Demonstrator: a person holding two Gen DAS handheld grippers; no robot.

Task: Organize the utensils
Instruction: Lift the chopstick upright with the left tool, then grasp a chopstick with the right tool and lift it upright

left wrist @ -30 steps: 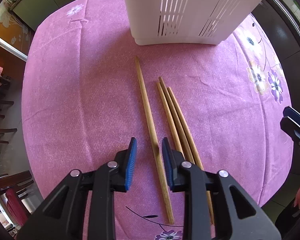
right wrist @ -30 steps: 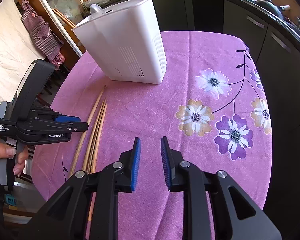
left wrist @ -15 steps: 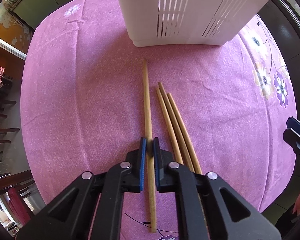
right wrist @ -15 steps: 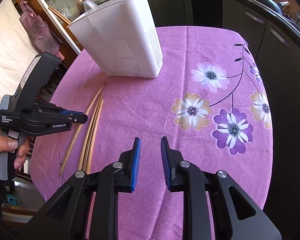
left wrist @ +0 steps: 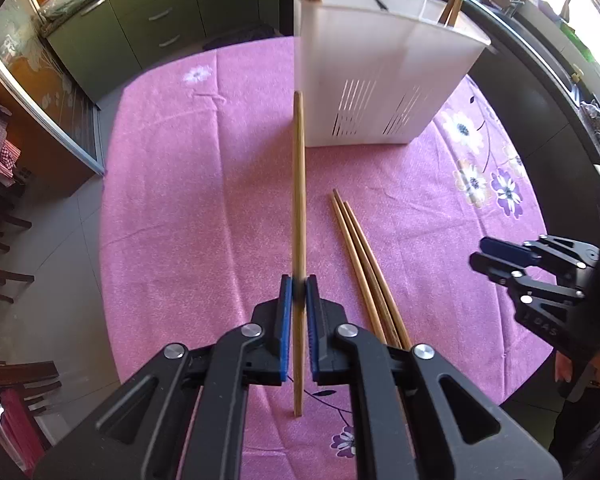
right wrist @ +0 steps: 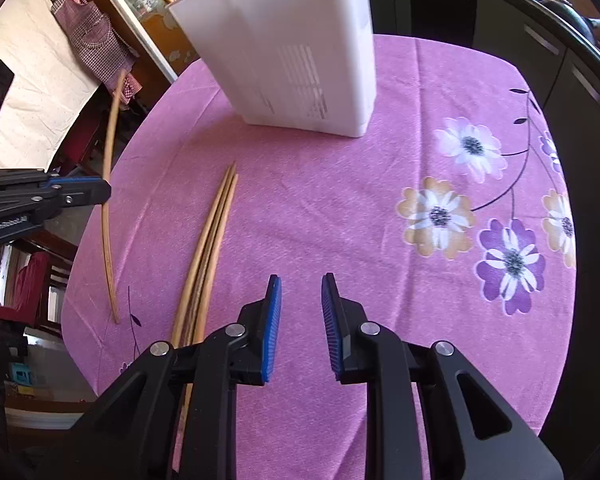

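The left gripper (left wrist: 299,280) clamps a long wooden chopstick (left wrist: 298,184) lifted off the purple flowered tablecloth (left wrist: 188,200). Right of its jaws lie three bundled wooden chopsticks (left wrist: 364,264); ahead stands the white slotted plastic caddy (left wrist: 376,80). The right gripper (right wrist: 300,308) hangs empty, jaws parted.

Dark green cabinets (left wrist: 148,12), grey floor (left wrist: 48,240)

"genrobot.ai" is printed on the left gripper (right wrist: 96,191) body.
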